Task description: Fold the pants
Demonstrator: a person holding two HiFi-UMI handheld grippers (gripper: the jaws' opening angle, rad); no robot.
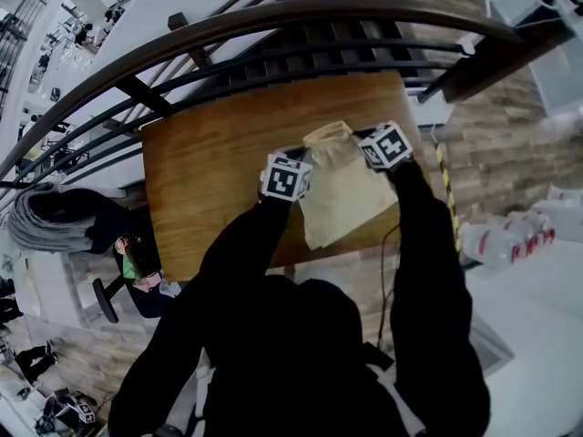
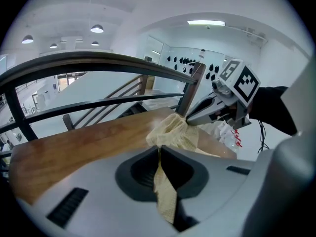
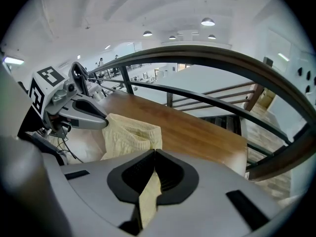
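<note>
**Both grippers pinch the pale yellow pants over the wooden table.**

Head view: your left gripper [image 1: 301,157] and right gripper [image 1: 363,142] hold the far end of the pants [image 1: 342,194], bunched between them; the rest lies on the table [image 1: 205,167], near its right side, beside the railing [image 1: 273,21]. Left gripper view: your jaws are closed on a strip of the cloth [image 2: 165,191], and the right gripper's tip [image 2: 190,118] meets the gathered fabric ahead. Right gripper view: your jaws are clamped on a fold of the cloth [image 3: 148,196]; the left gripper [image 3: 101,121] grips the ribbed edge at the left.
</note>
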